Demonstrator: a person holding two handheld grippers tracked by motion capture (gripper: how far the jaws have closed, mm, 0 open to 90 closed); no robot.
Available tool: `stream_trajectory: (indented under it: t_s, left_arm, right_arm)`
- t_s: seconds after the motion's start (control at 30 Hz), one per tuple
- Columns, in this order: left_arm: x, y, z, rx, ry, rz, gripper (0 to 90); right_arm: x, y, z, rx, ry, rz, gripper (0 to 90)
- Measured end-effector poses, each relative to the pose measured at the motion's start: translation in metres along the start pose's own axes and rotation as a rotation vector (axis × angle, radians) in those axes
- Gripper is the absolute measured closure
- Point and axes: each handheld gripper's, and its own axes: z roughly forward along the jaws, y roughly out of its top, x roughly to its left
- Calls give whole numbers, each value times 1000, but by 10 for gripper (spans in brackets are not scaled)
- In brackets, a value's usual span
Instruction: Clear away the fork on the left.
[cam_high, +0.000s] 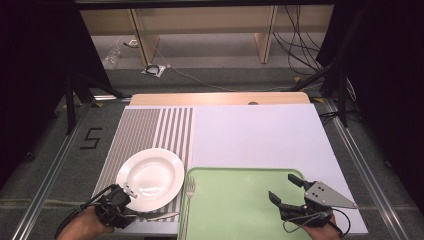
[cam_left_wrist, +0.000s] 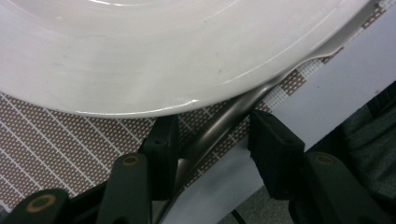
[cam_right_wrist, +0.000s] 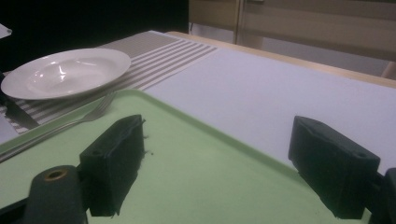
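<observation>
On the striped placemat (cam_high: 150, 130) over a white-covered table (cam_high: 260, 135), the left gripper (cam_left_wrist: 212, 135) straddles a knife handle (cam_left_wrist: 219, 128), jaws half-closed, one pad touching. The right gripper (cam_high: 285, 189) gapes empty above the green tray (cam_high: 235, 200).

Plate (cam_high: 150, 178) sits on the striped placemat (cam_high: 145, 131), left side of the table (cam_high: 260, 135). Tray (cam_high: 240, 205) lies right of the plate, at the near edge. Fork (cam_high: 189, 197) rests on the tray's left rim, tines pointing away. Knife (cam_left_wrist: 219, 128) lies on the placemat at the plate's near edge, partly under the rim. Left gripper (cam_high: 119, 200) is at that near edge, astride the knife; right gripper (cam_high: 287, 192) is over the tray's right part.
</observation>
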Motion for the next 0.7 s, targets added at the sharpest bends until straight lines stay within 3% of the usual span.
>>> stream_trajectory:
  t_s: [0.23,0.33,0.47,0.6,0.7]
  left_arm:
    - [-8,2,0,12,5,56,656]
    - [-10,3,0,10,28,83,630]
    - [-12,3,0,10,28,107,648]
    - [-15,3,0,5,42,166,657]
    - [-16,3,0,10,40,165,675]
  right_arm:
    - [0,0,0,-2,1,-1,193]
    - [0,0,0,1,2,-2,193]
    - [0,0,0,1,2,0,193]
    - [0,0,1,1,2,-3,193]
    - [0,0,1,3,2,-5,193]
